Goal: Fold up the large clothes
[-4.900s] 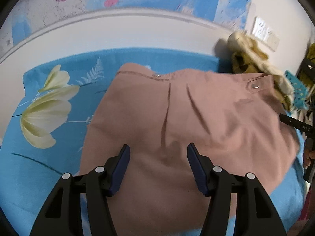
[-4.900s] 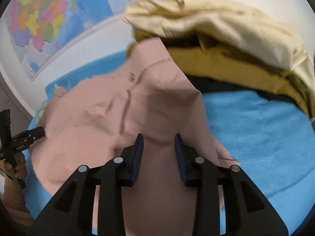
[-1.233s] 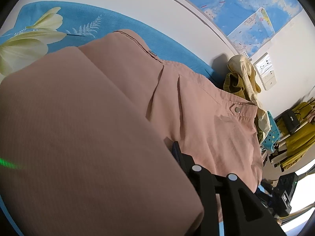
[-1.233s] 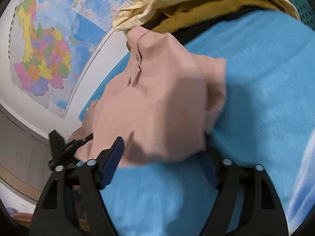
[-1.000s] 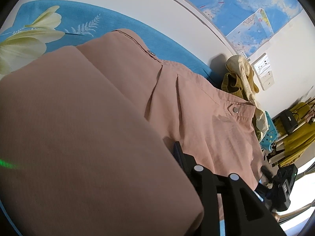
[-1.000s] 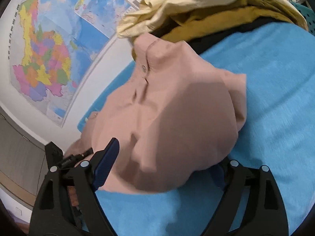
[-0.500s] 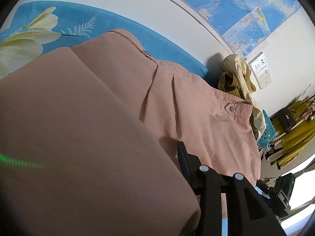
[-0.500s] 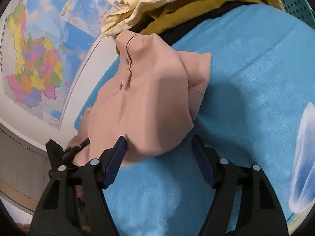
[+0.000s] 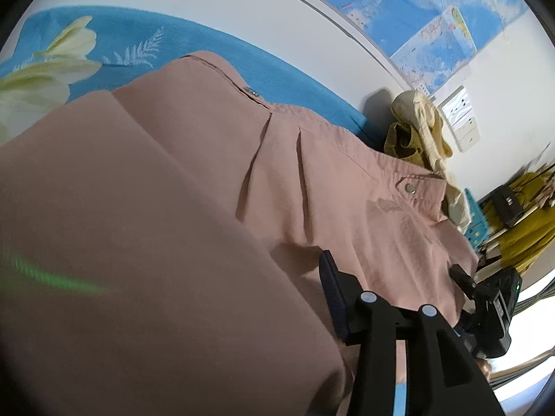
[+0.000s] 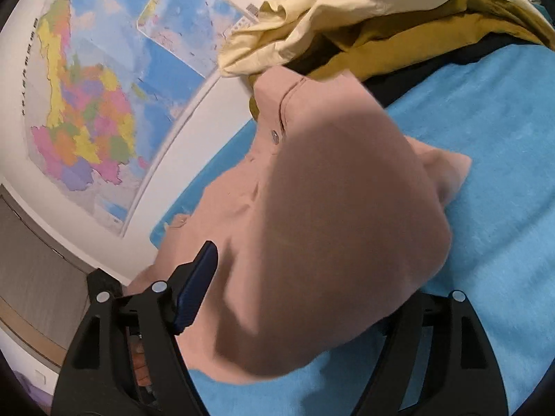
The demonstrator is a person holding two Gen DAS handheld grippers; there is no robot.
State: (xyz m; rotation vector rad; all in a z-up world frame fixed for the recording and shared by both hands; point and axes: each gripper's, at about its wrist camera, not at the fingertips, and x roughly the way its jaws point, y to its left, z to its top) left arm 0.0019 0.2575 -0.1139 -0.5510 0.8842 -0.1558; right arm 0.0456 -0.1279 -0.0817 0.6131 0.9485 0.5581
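Pink trousers (image 9: 329, 187) lie on blue floral bedsheet (image 9: 215, 48), folded layer bulging over both cameras. Left gripper (image 9: 305, 298): jaws just been opening, cloth between, left finger hidden. Right gripper (image 10: 305, 287): wide apart, grip indeterminate. Yellow clothes pile (image 10: 381, 7) beyond; wall maps (image 10: 93, 104).

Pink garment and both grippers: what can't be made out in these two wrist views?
- Left wrist view: a raised fold of the dusty-pink pleated cotton garment covers the left gripper's left finger; whether cloth is pinched is unclear.
- Right wrist view: the same garment, blurred, hides the right gripper's right fingertip.
- Right wrist view: the black garment under the yellow clothes pile shows only as a sliver.
- The wall map's lettering is too small to read.
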